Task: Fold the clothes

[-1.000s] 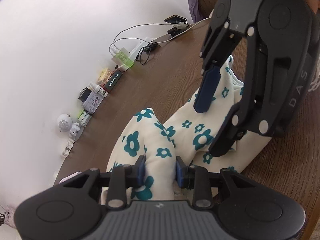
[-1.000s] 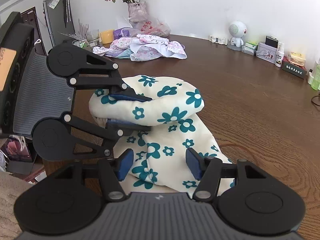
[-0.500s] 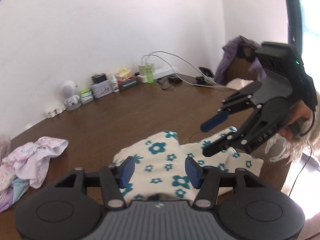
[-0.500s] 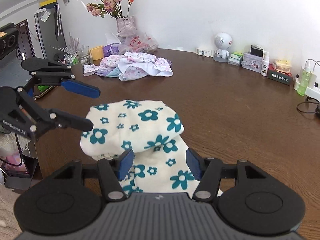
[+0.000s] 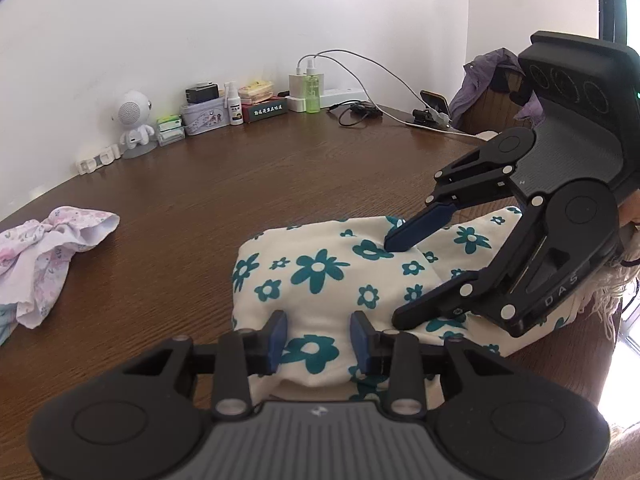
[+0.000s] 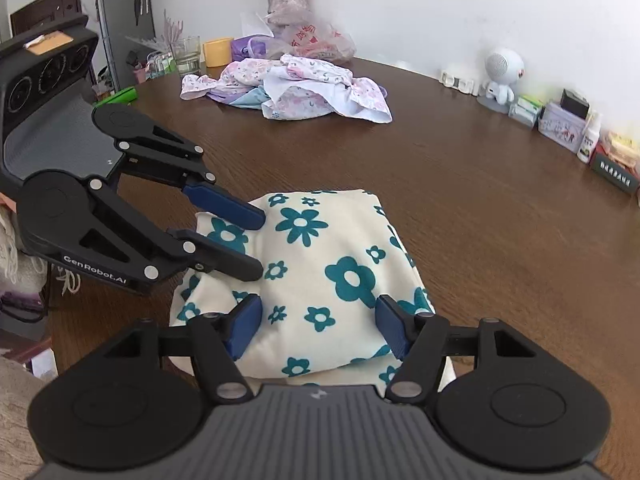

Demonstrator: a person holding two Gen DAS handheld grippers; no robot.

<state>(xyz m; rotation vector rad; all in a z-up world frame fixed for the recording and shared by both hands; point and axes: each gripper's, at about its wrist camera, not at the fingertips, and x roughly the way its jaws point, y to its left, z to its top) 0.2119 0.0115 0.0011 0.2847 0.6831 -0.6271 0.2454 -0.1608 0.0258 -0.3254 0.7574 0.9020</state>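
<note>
A cream garment with teal flowers (image 5: 320,276) lies folded in a bundle on the brown table (image 5: 248,184) near its front edge; it also shows in the right wrist view (image 6: 320,256). My left gripper (image 5: 319,338) is open, its fingers just above the near side of the bundle and empty. My right gripper (image 6: 317,326) is open over the bundle's other side, holding nothing. Each gripper shows in the other's view, the right one (image 5: 400,280) with its upper blue fingertip resting on the cloth, the left one (image 6: 256,240) at the bundle's left edge.
A heap of pink and white floral clothes (image 6: 296,92) lies farther back on the table, partly seen in the left wrist view (image 5: 48,256). Along the wall stand a white robot figure (image 5: 134,124), small boxes, bottles and chargers with cables (image 5: 360,80). A flower vase (image 6: 286,0) stands at the back.
The left gripper let go of the garment a second ago. Both grippers lifted clear, and have now come back down onto the folded bundle with jaws open.
</note>
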